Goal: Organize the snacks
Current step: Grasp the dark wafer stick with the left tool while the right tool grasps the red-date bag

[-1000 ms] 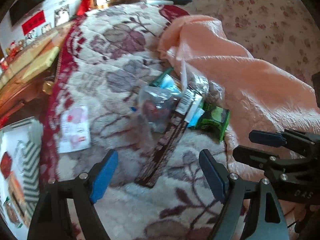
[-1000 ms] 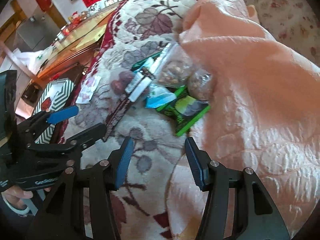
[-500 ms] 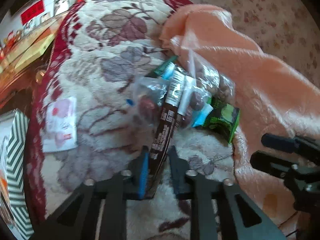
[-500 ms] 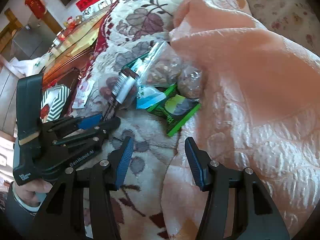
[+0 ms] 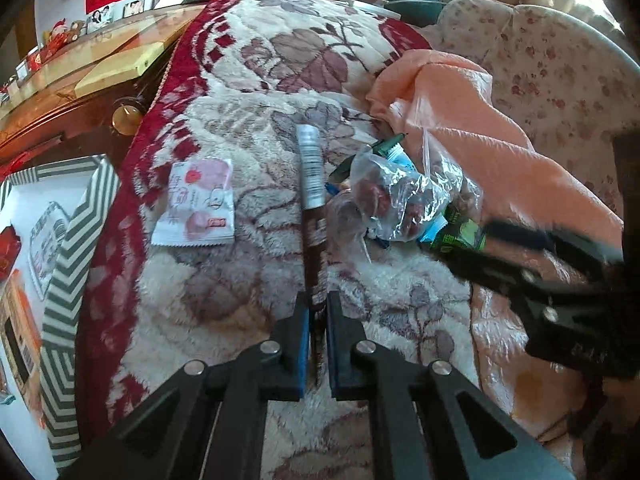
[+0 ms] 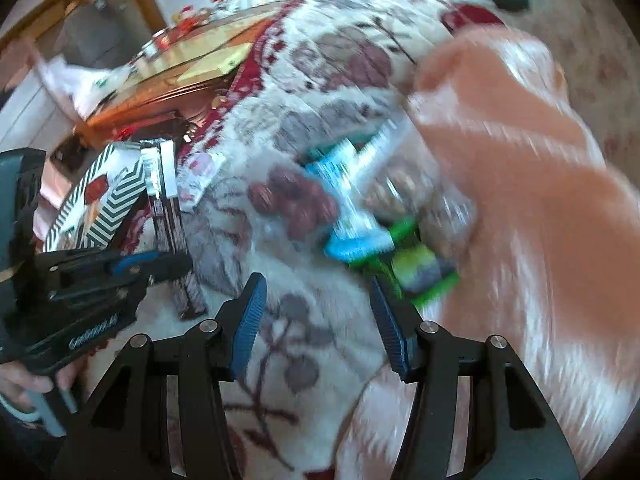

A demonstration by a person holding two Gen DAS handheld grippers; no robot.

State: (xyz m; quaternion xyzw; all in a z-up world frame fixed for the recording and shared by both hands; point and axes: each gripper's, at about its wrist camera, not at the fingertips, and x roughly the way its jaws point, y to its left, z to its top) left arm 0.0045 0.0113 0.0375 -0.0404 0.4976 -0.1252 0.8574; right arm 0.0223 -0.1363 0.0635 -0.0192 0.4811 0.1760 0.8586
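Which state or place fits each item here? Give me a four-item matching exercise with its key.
Column 1
1. long brown snack bar
2. pink-and-white sachet
3. clear bag of red fruit
4. right gripper

Column 2
A. open, holding nothing
B. clamped at its near end between the left gripper fingers
C. lying flat, alone, left of the bar
D. in the snack pile beside the peach blanket

Pairs: 1-B, 2-C, 3-D, 4-A

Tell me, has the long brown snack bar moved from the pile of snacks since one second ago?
Yes. The long brown snack bar, clamped in the left gripper, has left the clear plastic bag and now stands nearer the pink and white sachet.
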